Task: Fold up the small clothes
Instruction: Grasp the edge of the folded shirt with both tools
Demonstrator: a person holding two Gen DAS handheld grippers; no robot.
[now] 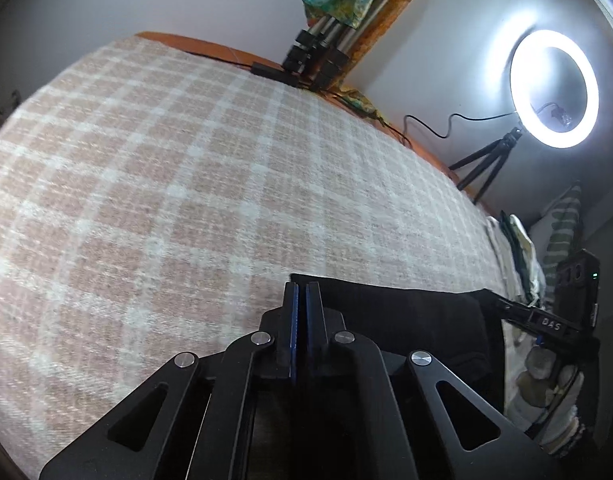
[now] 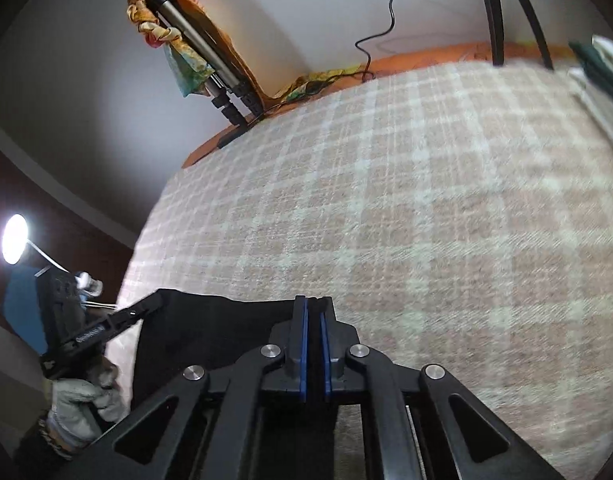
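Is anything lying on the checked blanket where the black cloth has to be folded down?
Nothing visible. Both the left gripper and the right gripper are shut on the black cloth, and the checked blanket ahead of it looks bare. The tripod and ring light stand off at the far edge.

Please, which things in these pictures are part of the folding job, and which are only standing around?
Part of the job:
- black garment, held up along its top edge
- left tool, shut on the garment
- right tool, shut on the garment
- checked blanket, the work surface

Only standing around:
- ring light on its tripod
- folded tripod with cloth tied on
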